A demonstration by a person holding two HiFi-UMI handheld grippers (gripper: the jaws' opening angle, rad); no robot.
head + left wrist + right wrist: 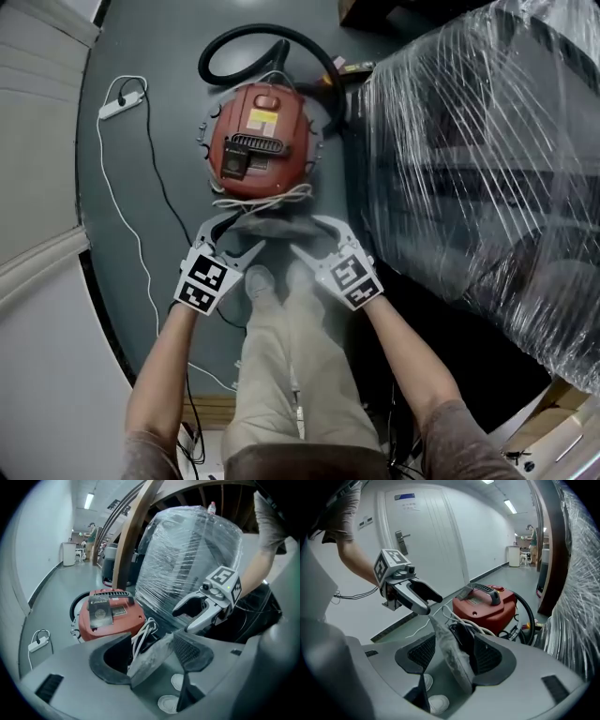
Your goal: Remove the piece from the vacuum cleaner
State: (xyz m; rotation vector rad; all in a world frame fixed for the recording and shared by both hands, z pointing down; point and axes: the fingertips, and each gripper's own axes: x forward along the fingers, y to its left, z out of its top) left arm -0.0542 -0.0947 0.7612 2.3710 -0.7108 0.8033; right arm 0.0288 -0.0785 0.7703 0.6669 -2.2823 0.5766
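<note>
Grey floor [159, 47] beneath; my left gripper [239, 236] and right gripper [307, 236] gape wide around the dusty piece [269, 228]. Unpinched, I reckon it could slip down beside the vacuum cleaner [260, 141].

Left forearm [161, 370] and right forearm [405, 361] stretched forward and down, left gripper [234, 236] and right gripper [312, 236] tilted downward, angled toward each other, both jaw pairs spread wide, dusty grey piece [269, 228] between them
</note>
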